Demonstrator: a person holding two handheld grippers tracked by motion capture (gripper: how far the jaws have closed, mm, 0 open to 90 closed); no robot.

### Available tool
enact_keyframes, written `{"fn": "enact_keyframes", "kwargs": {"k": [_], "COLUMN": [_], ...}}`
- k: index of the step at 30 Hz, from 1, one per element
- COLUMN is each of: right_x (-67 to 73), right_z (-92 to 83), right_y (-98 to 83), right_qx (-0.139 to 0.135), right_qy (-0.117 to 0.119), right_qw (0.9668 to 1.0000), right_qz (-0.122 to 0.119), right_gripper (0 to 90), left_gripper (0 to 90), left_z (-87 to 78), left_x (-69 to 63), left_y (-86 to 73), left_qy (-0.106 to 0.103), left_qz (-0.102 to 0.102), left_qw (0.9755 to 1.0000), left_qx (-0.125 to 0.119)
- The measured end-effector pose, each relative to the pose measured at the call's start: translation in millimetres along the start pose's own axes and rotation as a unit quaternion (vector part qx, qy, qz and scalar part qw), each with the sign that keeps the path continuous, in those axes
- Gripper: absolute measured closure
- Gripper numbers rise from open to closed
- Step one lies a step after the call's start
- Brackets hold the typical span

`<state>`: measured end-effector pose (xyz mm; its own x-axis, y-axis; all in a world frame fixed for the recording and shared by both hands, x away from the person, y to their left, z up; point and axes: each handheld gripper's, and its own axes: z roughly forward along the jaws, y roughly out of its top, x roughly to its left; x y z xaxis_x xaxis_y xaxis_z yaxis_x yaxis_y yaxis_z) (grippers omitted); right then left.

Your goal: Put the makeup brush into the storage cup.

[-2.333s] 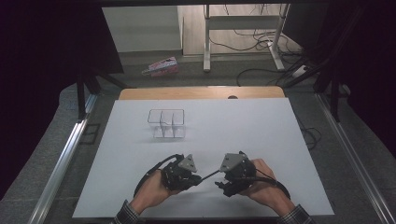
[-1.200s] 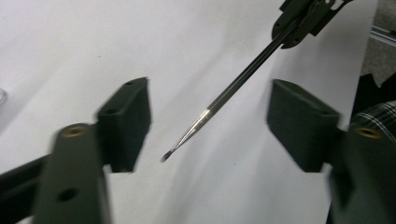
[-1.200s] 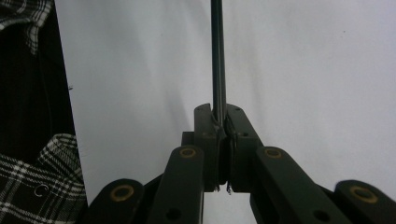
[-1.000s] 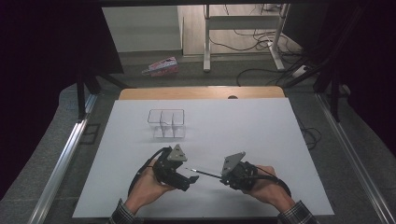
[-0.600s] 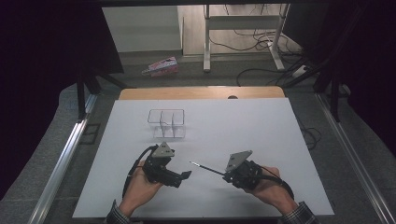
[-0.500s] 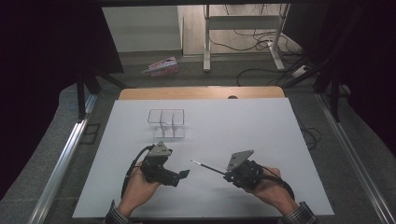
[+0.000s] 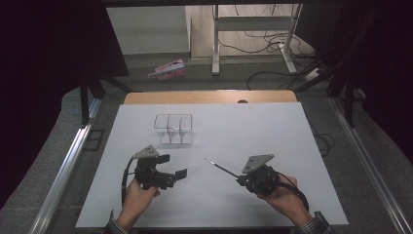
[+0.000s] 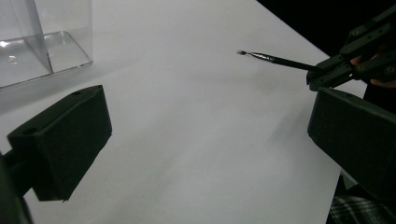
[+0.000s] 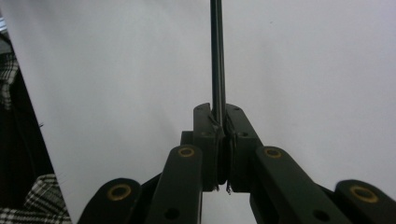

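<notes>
Thin dark brush (image 7: pixel 221 168), pale-tipped, clamped by its handle end, angled up-left above white table, near clear divided box (image 7: pixel 174 128).

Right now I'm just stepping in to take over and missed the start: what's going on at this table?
A person works at a white table with a gripper in each hand. The right gripper is shut on a thin black brush, holding it by the handle so the tip points toward the left gripper. The left gripper's jaws have just been opening and now stand wide apart with nothing between them. A clear divided box sits farther back on the table, untouched.
</notes>
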<state>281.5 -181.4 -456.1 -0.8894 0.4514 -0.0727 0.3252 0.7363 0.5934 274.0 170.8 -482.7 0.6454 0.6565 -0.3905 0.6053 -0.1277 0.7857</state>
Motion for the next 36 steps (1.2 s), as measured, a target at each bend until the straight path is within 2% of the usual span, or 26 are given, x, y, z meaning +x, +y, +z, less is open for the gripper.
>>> {"fn": "enact_keyframes", "kwargs": {"k": [2, 8, 11, 13, 17, 20, 22, 24, 26, 36], "right_x": [-0.5, 2.1, 4.7, 6.5, 9.4, 11.3, 12.7, 16.5, 20.0, 29.8], "right_z": [-1.3, -2.6, -1.6, -1.6, -2.4, -2.6, -2.5, -2.9, -3.5, -0.1], "right_y": [-0.5, -0.3, 0.3, 1.0, 2.4, 3.6, 4.4, 6.1, 7.7, 12.4], "right_qx": [-0.005, -0.023, -0.029, -0.034, -0.049, -0.062, -0.074, -0.082, -0.091, -0.121], "right_qy": [-0.005, -0.010, -0.010, -0.012, -0.013, -0.012, -0.008, -0.008, -0.010, 0.001], "right_qw": [1.0000, 0.9997, 0.9995, 0.9993, 0.9986, 0.9978, 0.9971, 0.9965, 0.9958, 0.9926], "right_qz": [0.002, 0.006, 0.005, 0.005, 0.012, 0.018, 0.019, 0.016, 0.012, 0.008], "right_gripper": [83.9, 83.9, 83.9, 83.9, 83.9, 83.8, 83.8, 83.9, 83.8, 83.8], "left_gripper": [0.0, 0.0, 0.0, 0.0, 0.0, 0.0, 0.0, 0.0, 0.0, 0.2], "left_z": [1.3, 3.4, 3.2, 2.6, 2.8, 3.7, 4.0, 4.1, 4.3, 6.6], "left_x": [1.9, 4.0, 3.2, 1.9, 0.3, -2.6, -5.9, -9.8, -12.7, -19.9], "left_y": [-2.3, -5.9, -5.9, -5.6, -5.3, -4.5, -3.6, -2.5, -1.7, 2.1], "left_qy": [0.000, -0.025, -0.038, -0.038, -0.053, -0.064, -0.066, -0.059, -0.058, -0.100], "left_qz": [-0.002, -0.023, -0.032, -0.036, -0.041, -0.042, -0.035, -0.015, -0.007, -0.014], "left_qw": [1.0000, 0.9992, 0.9982, 0.9977, 0.9964, 0.9953, 0.9951, 0.9960, 0.9960, 0.9919], "left_qx": [-0.002, -0.020, -0.034, -0.043, -0.052, -0.059, -0.064, -0.066, -0.068, -0.078]}}
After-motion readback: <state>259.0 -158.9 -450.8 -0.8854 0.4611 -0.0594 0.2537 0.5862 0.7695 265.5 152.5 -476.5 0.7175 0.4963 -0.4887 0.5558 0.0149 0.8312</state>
